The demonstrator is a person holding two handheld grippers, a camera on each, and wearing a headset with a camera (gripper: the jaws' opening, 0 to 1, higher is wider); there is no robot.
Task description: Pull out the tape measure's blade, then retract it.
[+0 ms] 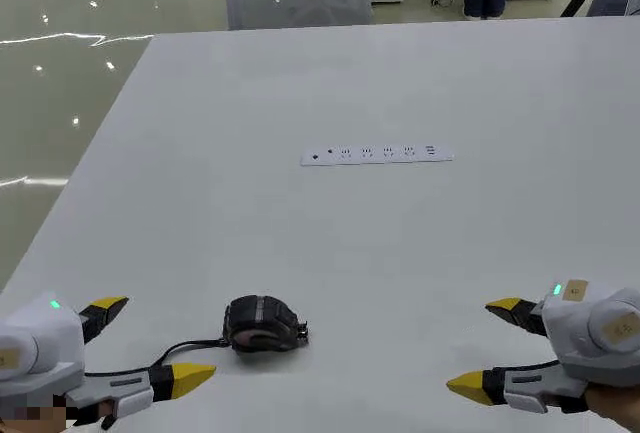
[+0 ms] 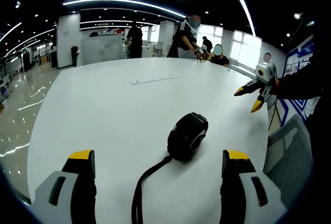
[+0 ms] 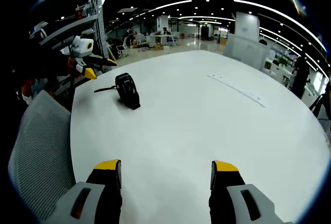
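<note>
I have the black tape measure (image 1: 264,324) lying on the white counter (image 1: 400,83), close to the near edge and left of its middle. A thin black cord (image 1: 180,353) runs from its body along the counter toward the left gripper (image 1: 160,338).

That gripper sits at the near left corner of the counter. Its yellow-tipped fingers are spread wide, and they touch neither the case nor the cord. In the left gripper view the tape measure (image 2: 187,135) is just ahead, roughly centred between the two fingers, with the cord trailing back toward me between them.

The right gripper (image 1: 475,344) is near the counter's near right corner, well apart from the tape measure. Its fingers are also spread wide, over bare counter. In the right gripper view the tape measure (image 3: 127,90) lies far off to the left, with the left gripper beyond it.

A flat white power strip (image 1: 377,154) lies around the middle of the counter, well apart from the tape measure and both grippers. A grey mesh chair back (image 3: 36,157) stands at the near edge.
</note>
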